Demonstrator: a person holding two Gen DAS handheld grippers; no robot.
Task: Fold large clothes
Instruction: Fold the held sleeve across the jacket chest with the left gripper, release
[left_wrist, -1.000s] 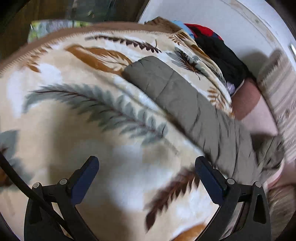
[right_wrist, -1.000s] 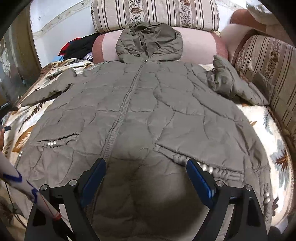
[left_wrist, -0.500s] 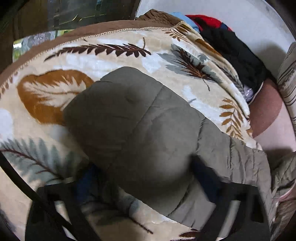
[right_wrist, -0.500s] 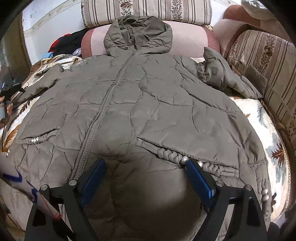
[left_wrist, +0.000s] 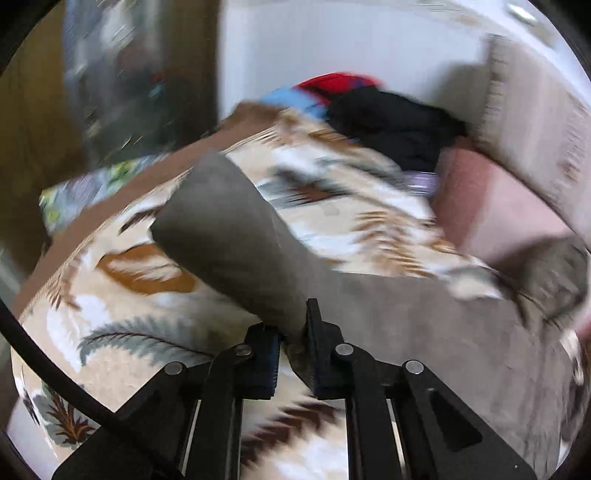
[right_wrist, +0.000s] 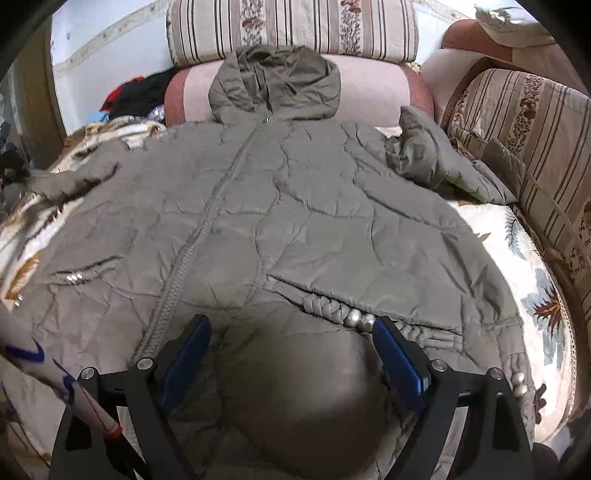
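My left gripper (left_wrist: 291, 343) has just closed its jaws, pinching the sleeve (left_wrist: 236, 240) above the blanket (left_wrist: 129, 332); my right gripper (right_wrist: 291, 354) hovers spread over the jacket (right_wrist: 295, 206).

Left hand-held gripper (left_wrist: 291, 354) has just closed on the sleeve (left_wrist: 229, 236), lifting it.

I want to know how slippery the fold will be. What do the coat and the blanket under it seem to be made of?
Coat: probably a thin synthetic shell over padding, matte olive; it shows quilted stitch lines and fine crinkles.
Blanket: looks like plush fleece, soft and napped, with a printed leaf pattern; its fuzzy surface suggests more grip than the coat.
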